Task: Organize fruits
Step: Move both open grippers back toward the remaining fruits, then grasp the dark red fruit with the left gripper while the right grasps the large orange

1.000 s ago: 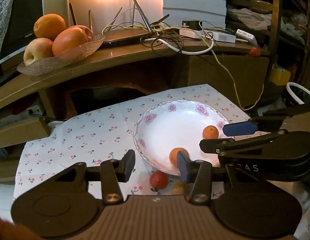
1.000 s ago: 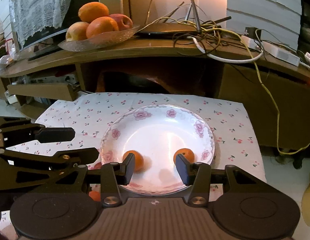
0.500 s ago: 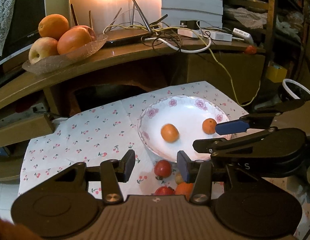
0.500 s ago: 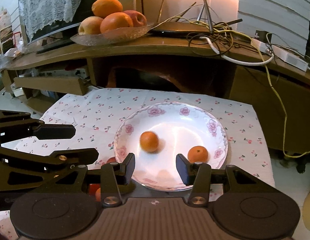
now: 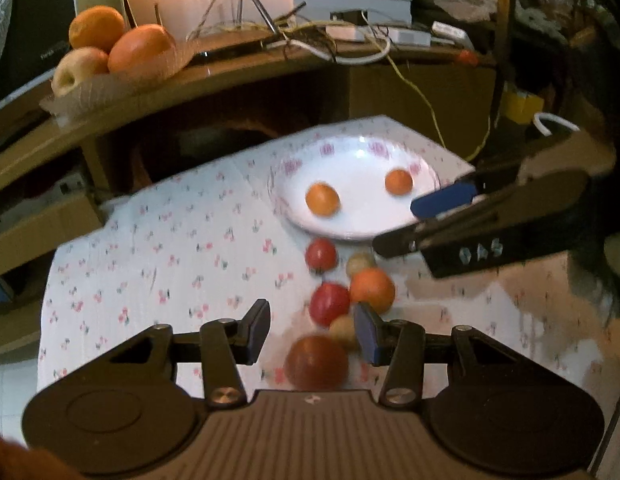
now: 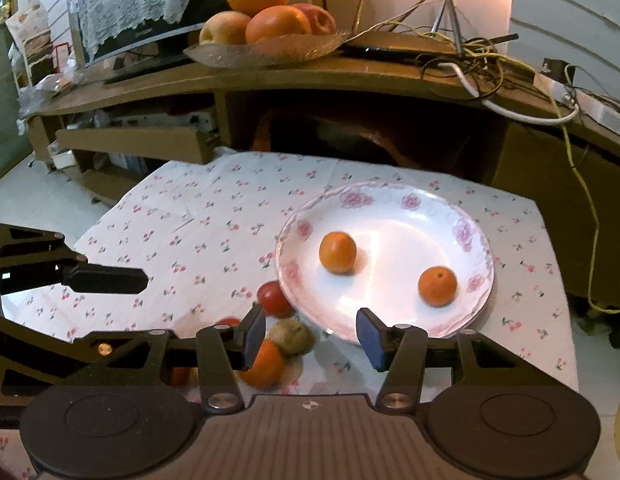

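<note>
A white floral plate [image 6: 475,236] [image 5: 389,152] on the cherry-print cloth holds two small oranges [image 6: 337,252] [image 6: 437,285]. In front of it on the cloth lies a cluster of loose fruit: red tomatoes [image 5: 321,255] [image 5: 329,304] [image 5: 317,362], an orange [image 5: 372,290] [image 6: 266,364] and small brownish fruits [image 5: 361,263] [image 6: 292,336]. My left gripper [image 5: 311,332] is open and empty above the near end of the cluster. My right gripper [image 6: 311,334] is open and empty over the plate's near rim.
A wooden shelf [image 6: 310,76] behind the cloth carries a glass dish [image 6: 266,46] of large oranges and apples, plus tangled cables [image 6: 489,60]. The cloth [image 6: 214,216] has bare room to the left. A yellow cable [image 6: 589,200] hangs at the right.
Both grippers have drawn back and up from the plate, bringing the loose fruit cluster into view. One orange rolled from the plate's near rim toward its middle-left.
</note>
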Demonstrator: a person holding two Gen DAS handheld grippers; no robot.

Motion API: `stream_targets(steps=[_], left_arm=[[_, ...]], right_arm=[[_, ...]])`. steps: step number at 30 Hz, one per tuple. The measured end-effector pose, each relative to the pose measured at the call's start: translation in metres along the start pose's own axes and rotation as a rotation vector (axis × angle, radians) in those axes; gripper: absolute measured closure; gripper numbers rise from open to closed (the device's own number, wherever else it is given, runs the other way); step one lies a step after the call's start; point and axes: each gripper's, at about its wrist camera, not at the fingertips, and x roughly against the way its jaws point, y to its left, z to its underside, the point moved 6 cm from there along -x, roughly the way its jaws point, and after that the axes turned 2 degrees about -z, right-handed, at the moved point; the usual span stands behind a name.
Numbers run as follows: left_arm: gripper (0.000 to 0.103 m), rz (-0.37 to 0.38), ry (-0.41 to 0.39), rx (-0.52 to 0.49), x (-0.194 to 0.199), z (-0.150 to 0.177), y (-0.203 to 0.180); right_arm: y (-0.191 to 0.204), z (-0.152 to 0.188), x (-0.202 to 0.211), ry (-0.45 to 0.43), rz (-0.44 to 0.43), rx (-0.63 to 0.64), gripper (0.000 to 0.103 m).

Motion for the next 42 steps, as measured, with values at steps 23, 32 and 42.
stream_targets(steps=[23,32,42], left_arm=[[0.047,0.02,0.073,-0.087,-0.026,0.027,-0.011],[0.056,0.022,0.055,-0.085,-0.024,0.025,-0.01],[0.056,0.014,0.093,-0.087,-0.033,0.031,-0.009]], right_arm=[[0.006,0.015,-0.012,0.058,-0.077,0.004,0.044],[0.015,0.02,-0.028,0.12,-0.112,0.017,0.058],[0.017,0.021,-0.039,0.122,-0.107,-0.005,0.062]])
